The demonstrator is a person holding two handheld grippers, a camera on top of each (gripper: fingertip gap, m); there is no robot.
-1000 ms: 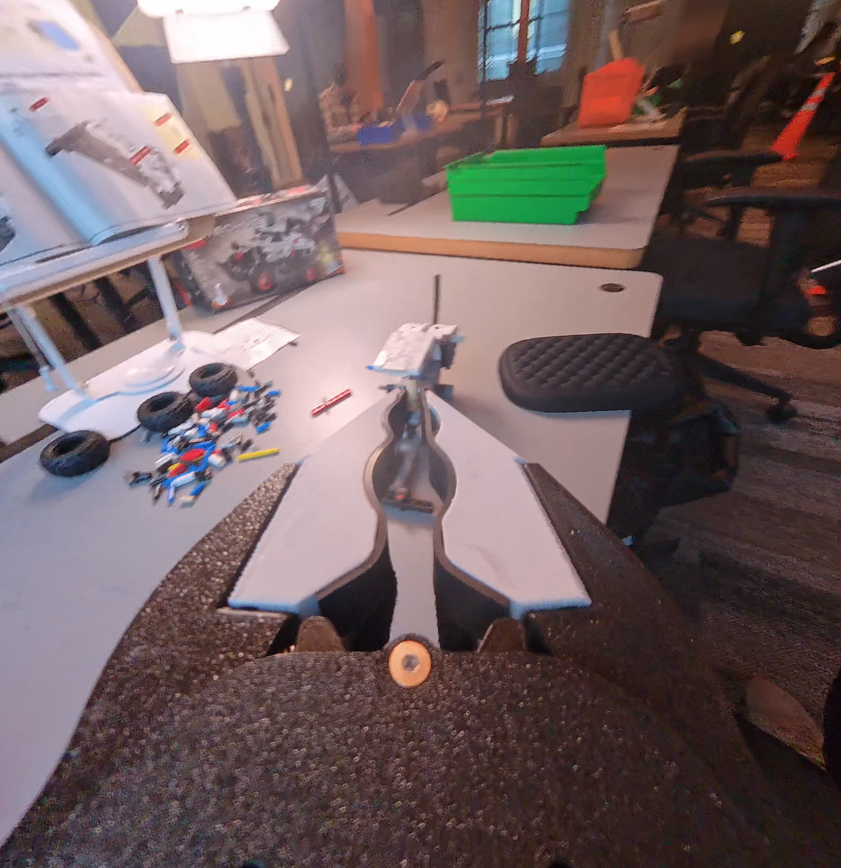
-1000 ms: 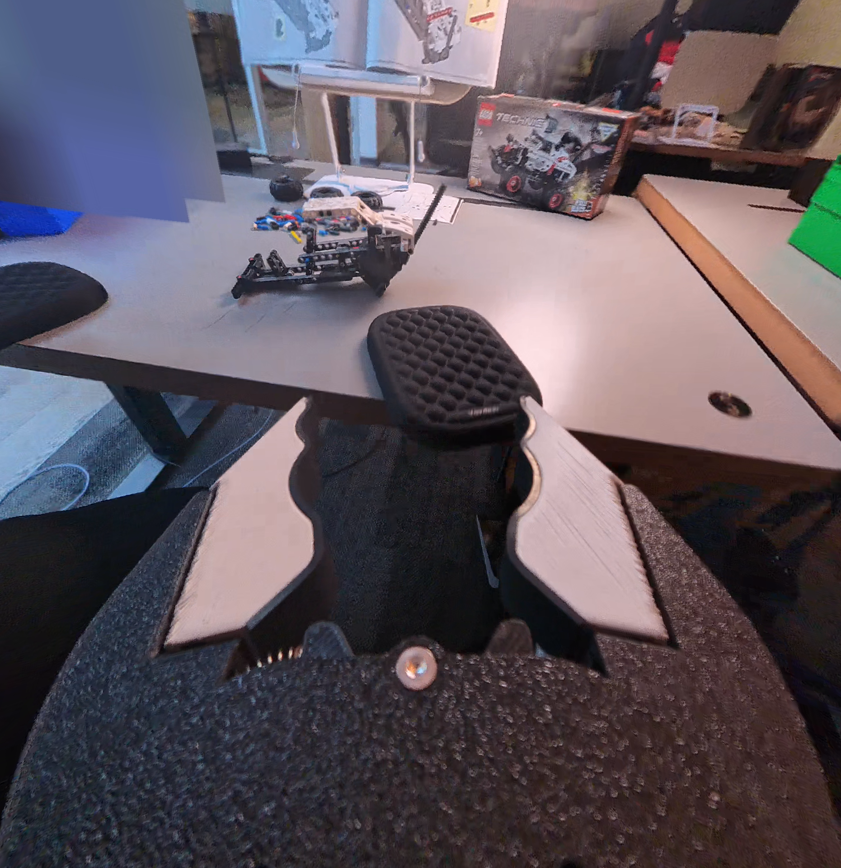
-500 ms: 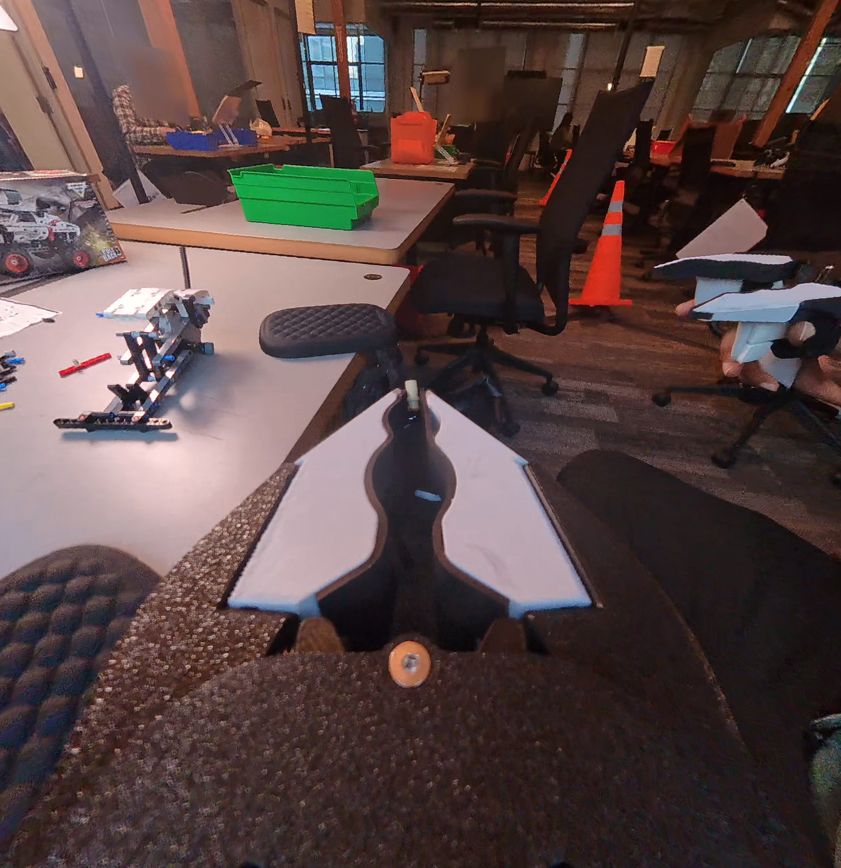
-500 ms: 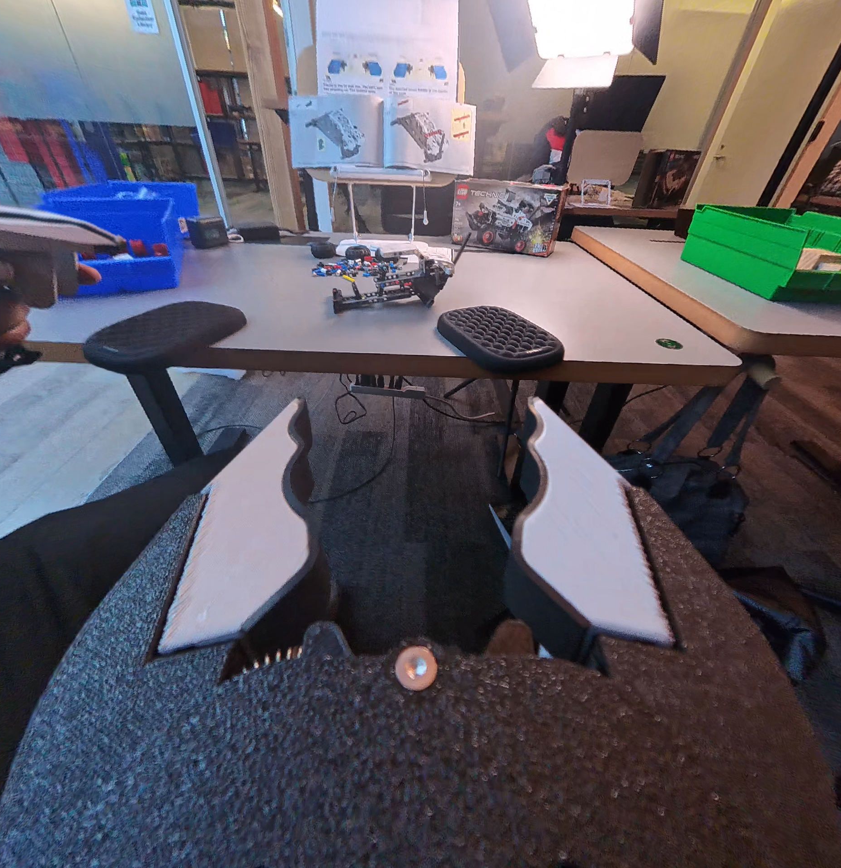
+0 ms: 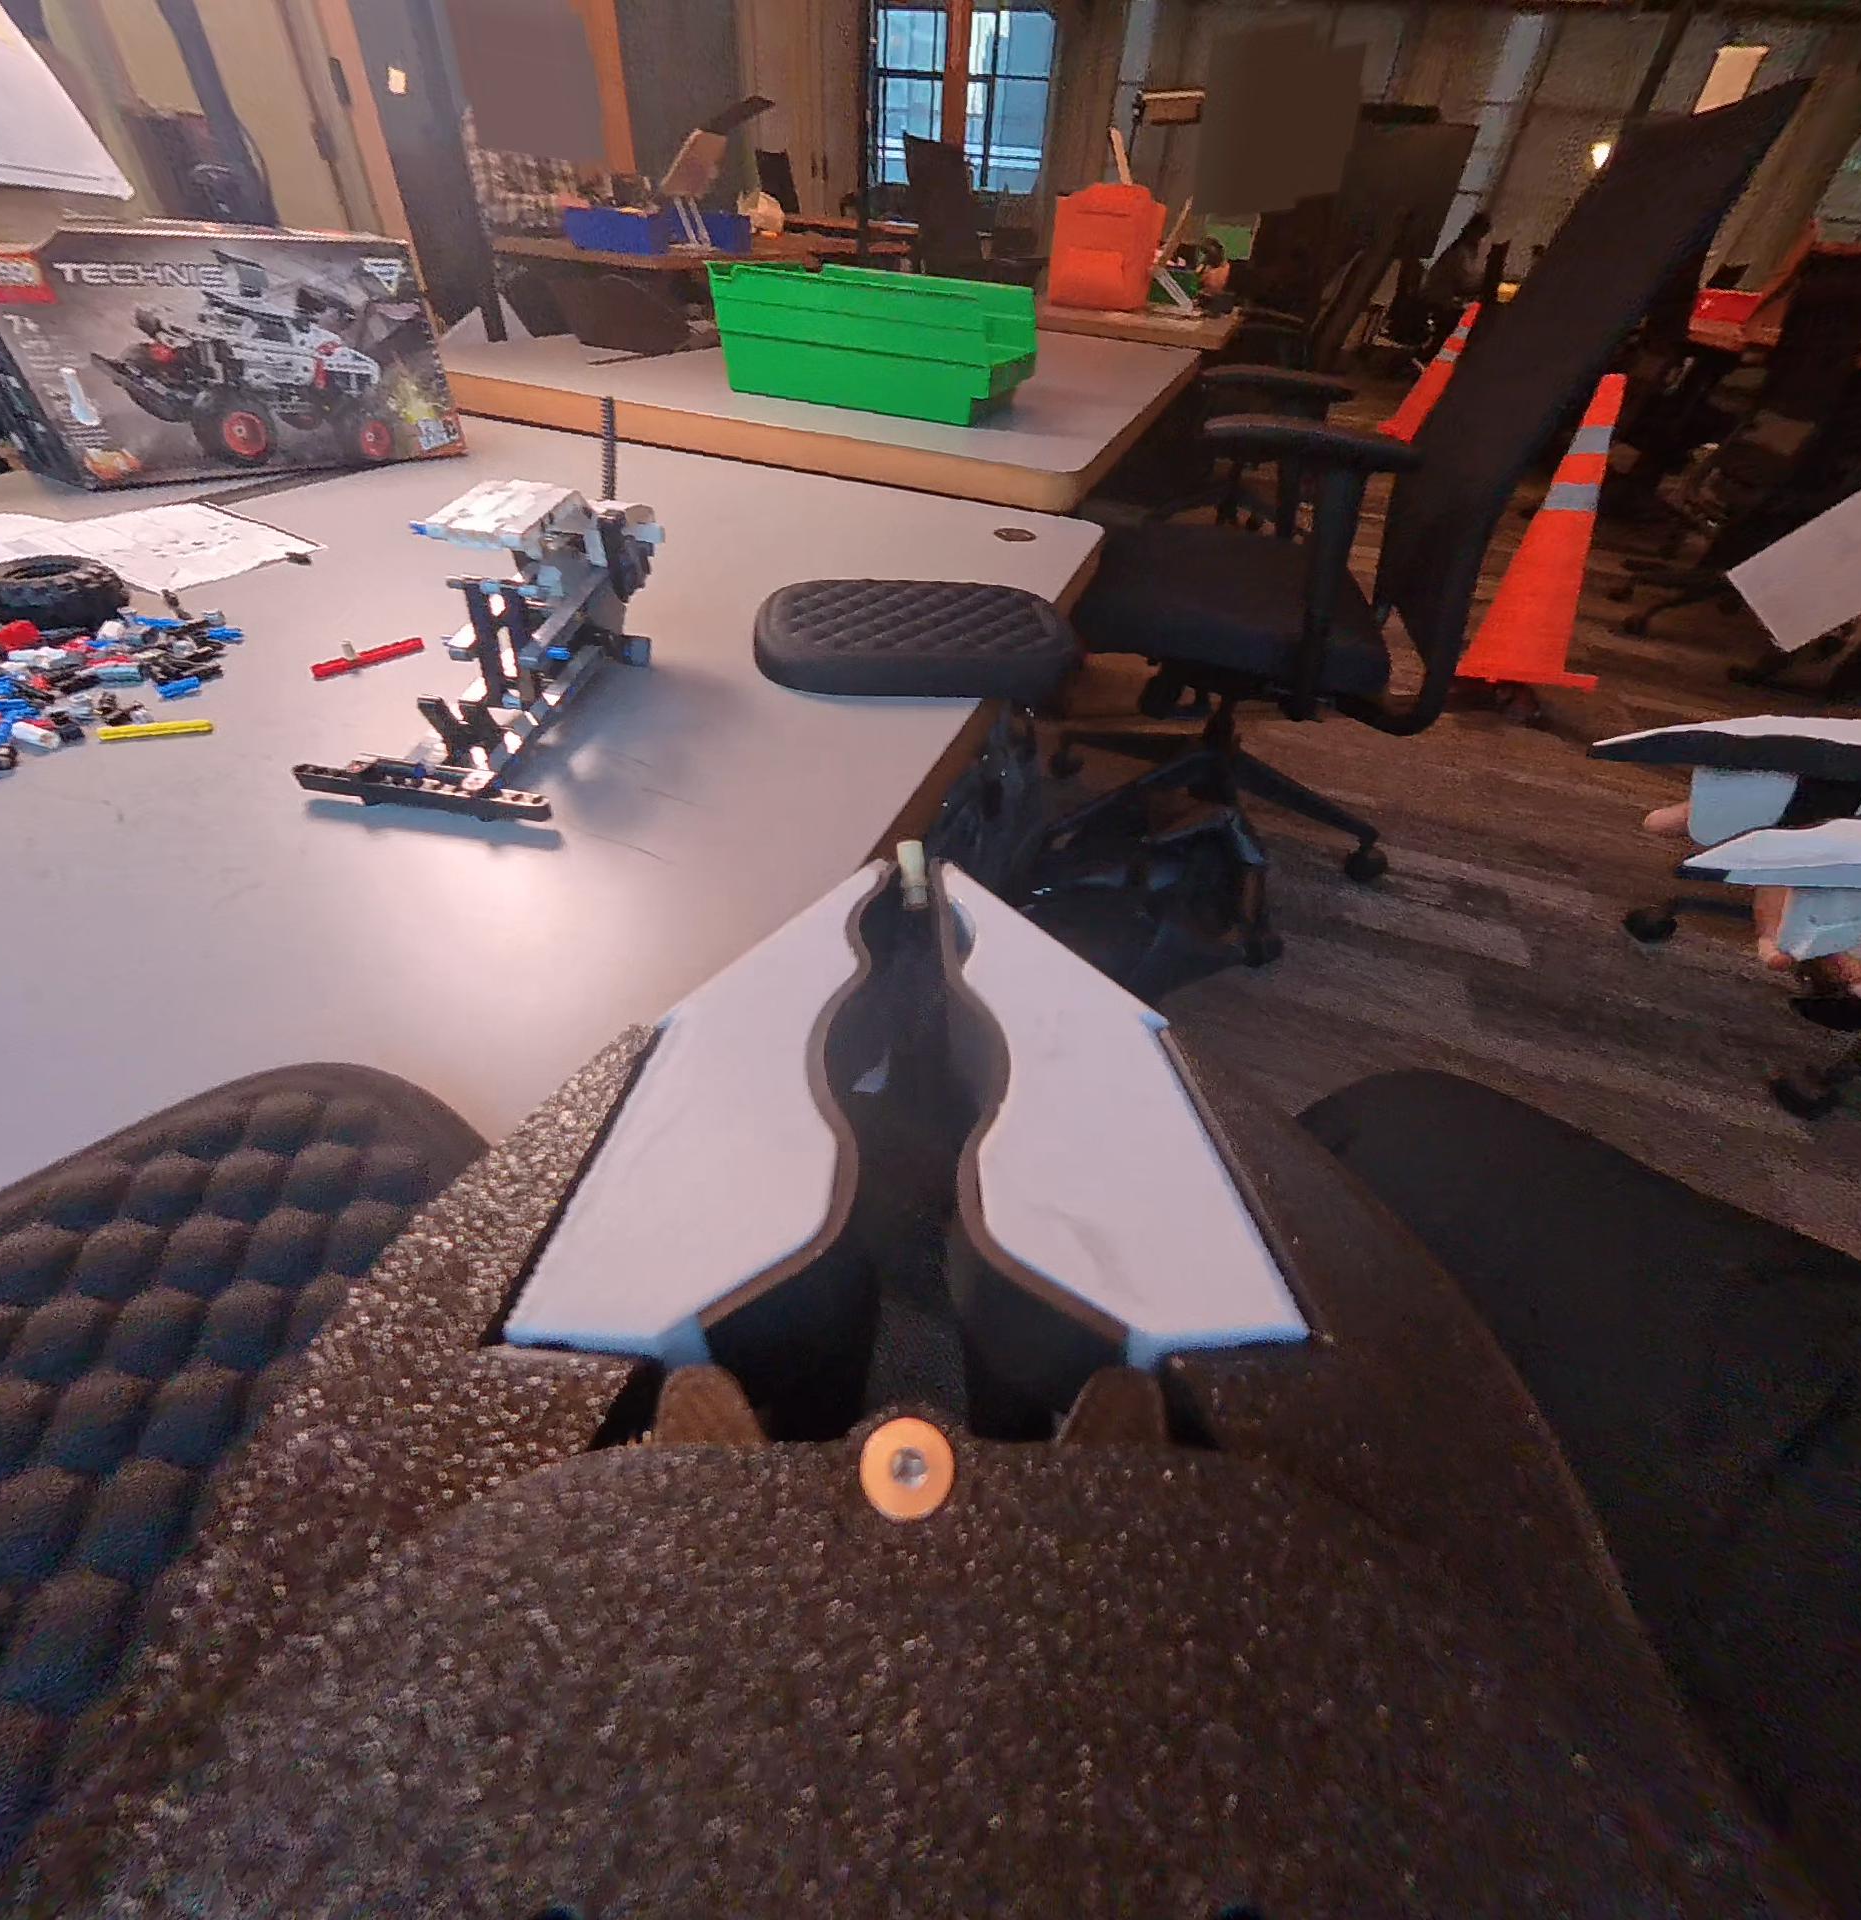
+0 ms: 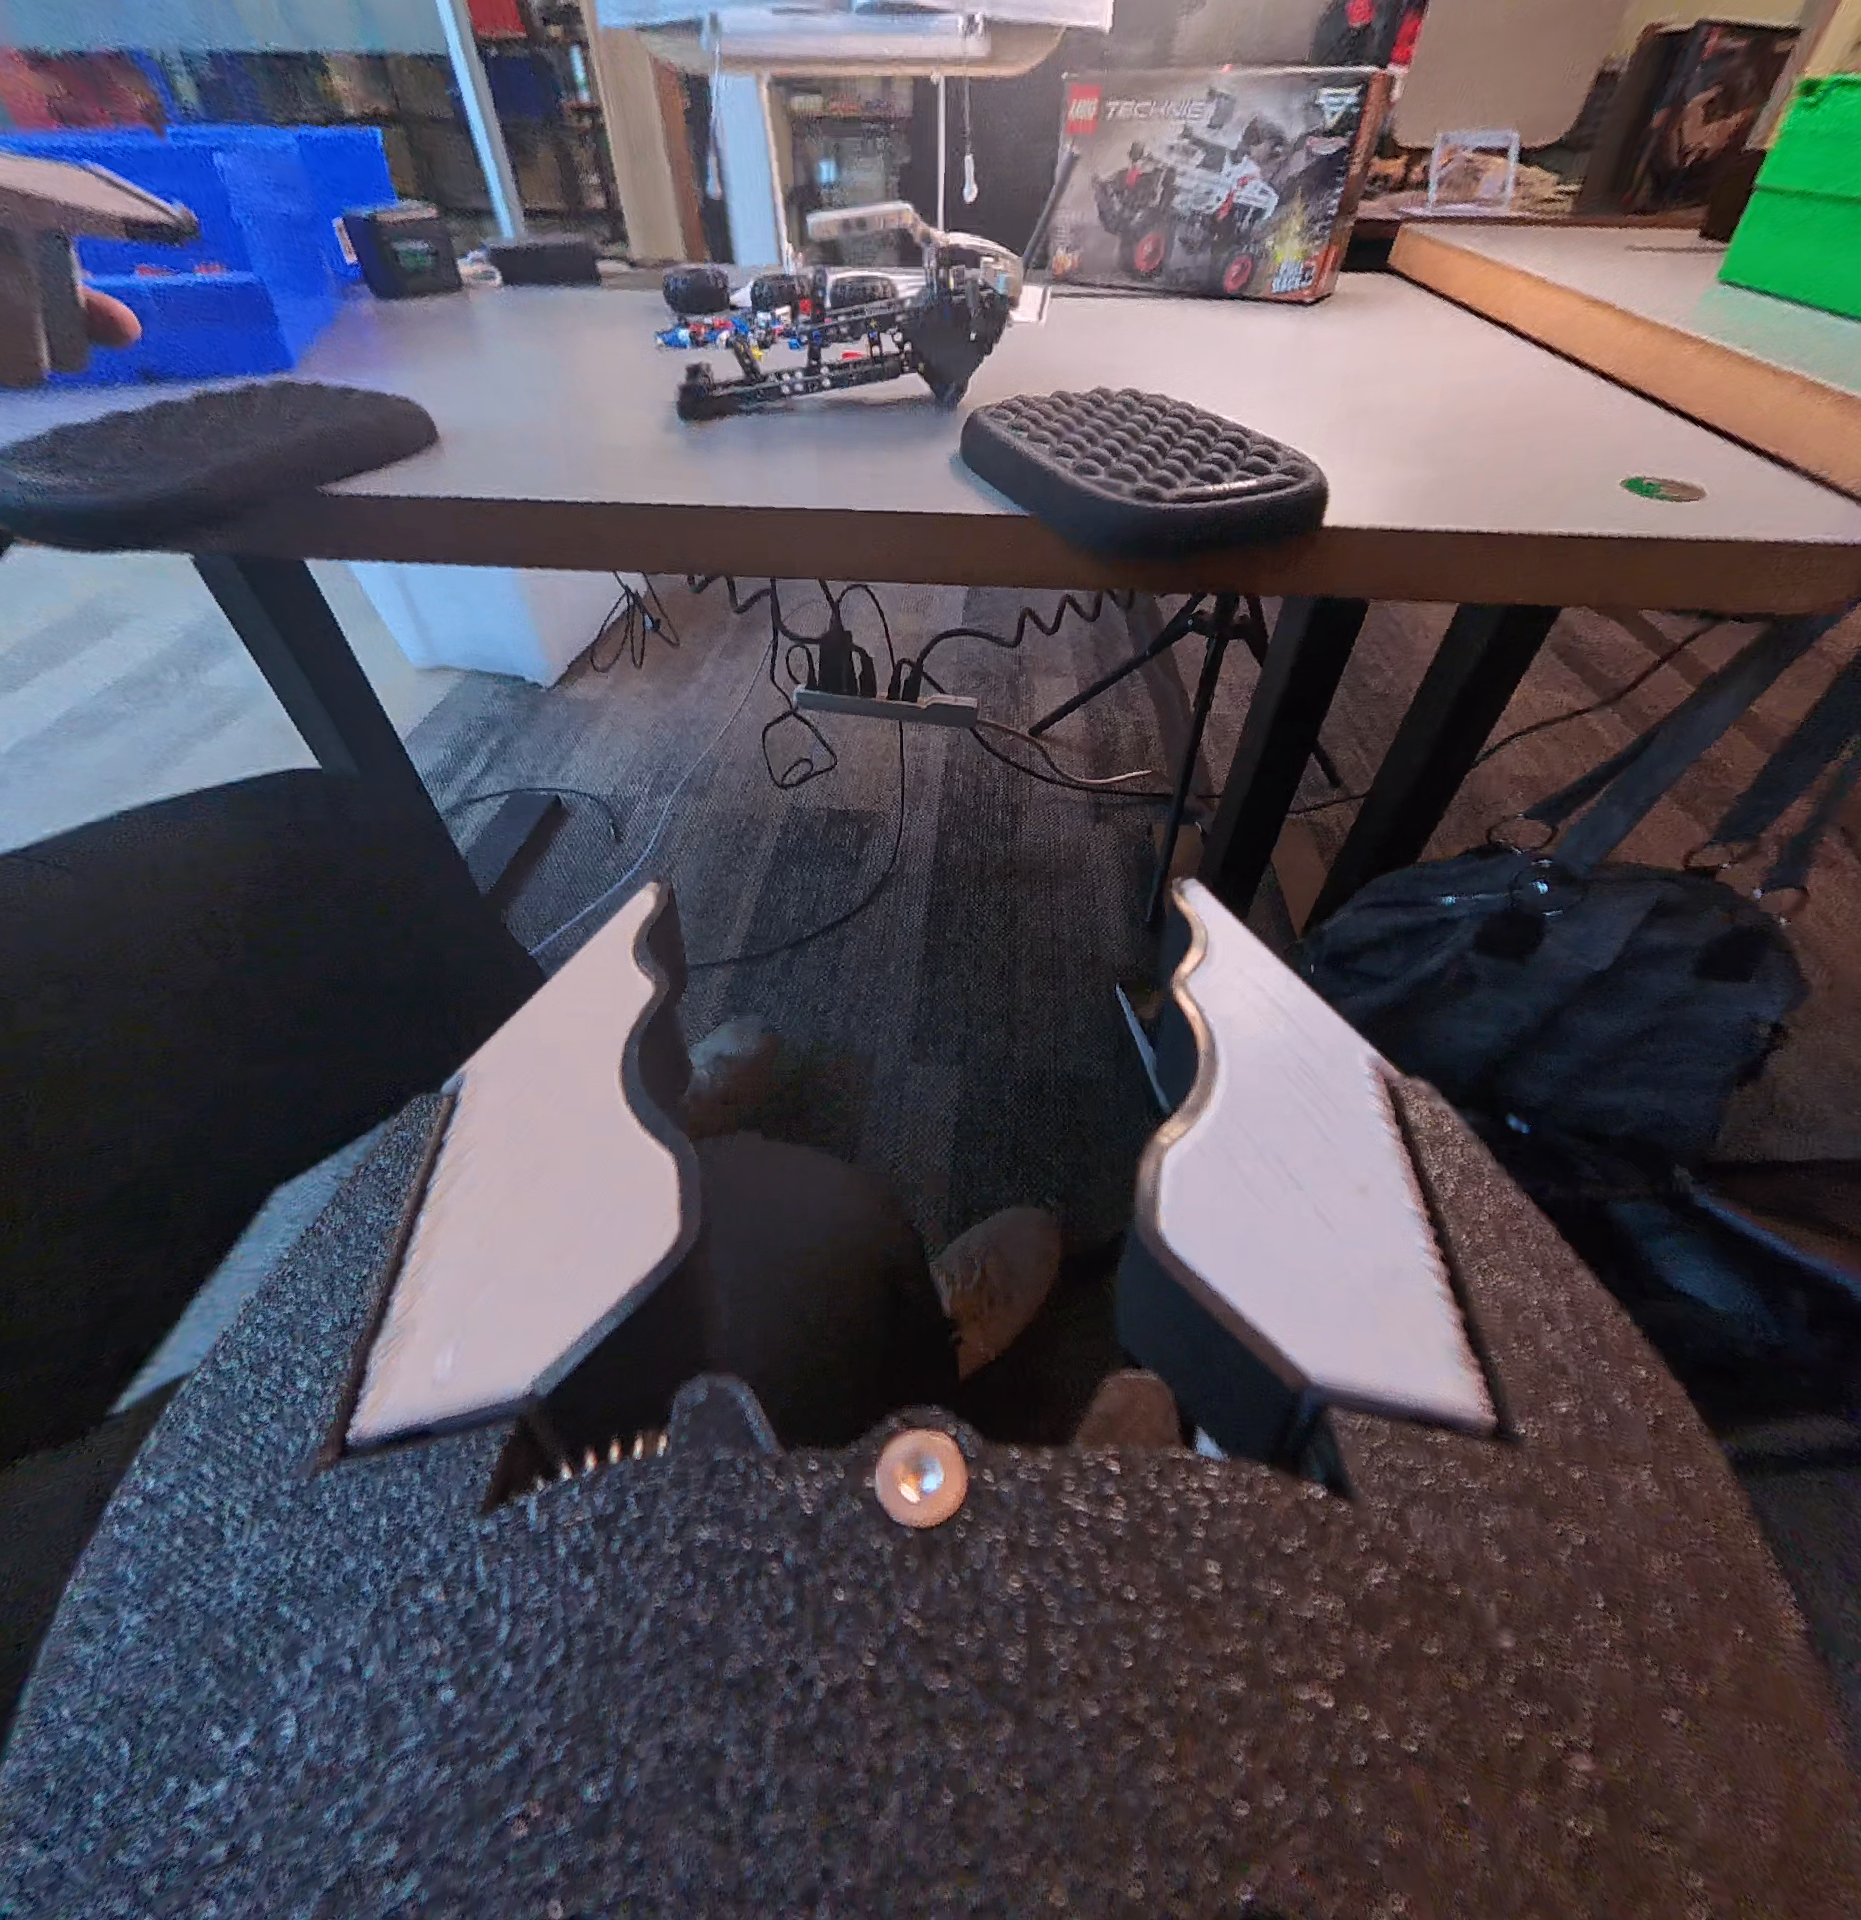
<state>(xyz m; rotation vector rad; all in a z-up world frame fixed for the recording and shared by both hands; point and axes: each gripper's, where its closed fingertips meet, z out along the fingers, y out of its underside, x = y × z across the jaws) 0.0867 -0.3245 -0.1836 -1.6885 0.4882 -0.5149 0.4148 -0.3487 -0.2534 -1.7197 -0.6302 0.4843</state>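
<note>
The left tool [image 5: 913,883] is clenched on a small cream-coloured peg [image 5: 911,861], which stands up out of the nearly closed tips. It hangs off the near edge of the grey desk [image 5: 230,935], above the dark patterned carpet [image 5: 1425,935].

From this tool, a half-built toy vehicle frame of black beams with a white top [image 5: 521,644] sits on the desk at about 11 o'clock, well apart. A thin red axle piece [image 5: 367,657] lies just left of the frame, and a scatter of small blue, red and black pieces [image 5: 84,675] with a yellow rod [image 5: 155,730] lies at 10 o'clock, near a black rubber tyre [image 5: 48,587]. A black quilted oval pad [image 5: 910,636] sits on the desk edge at 12 o'clock. Behind it all stand a printed cardboard set box [image 5: 219,353] and a stack of green plastic bins [image 5: 874,338] on a farther desk. A black office chair [image 5: 1321,582] and an orange traffic cone [image 5: 1539,551] are at 1 to 2 o'clock.

The right tool [image 6: 921,925] is released, its white fingers [image 6: 552,1195] spread wide with nothing between them, held low over the carpet in front of the desk. The toy frame is at its 12 o'clock on the desk, and a black bag [image 6: 1549,1018] lies on the floor at 2 o'clock.
</note>
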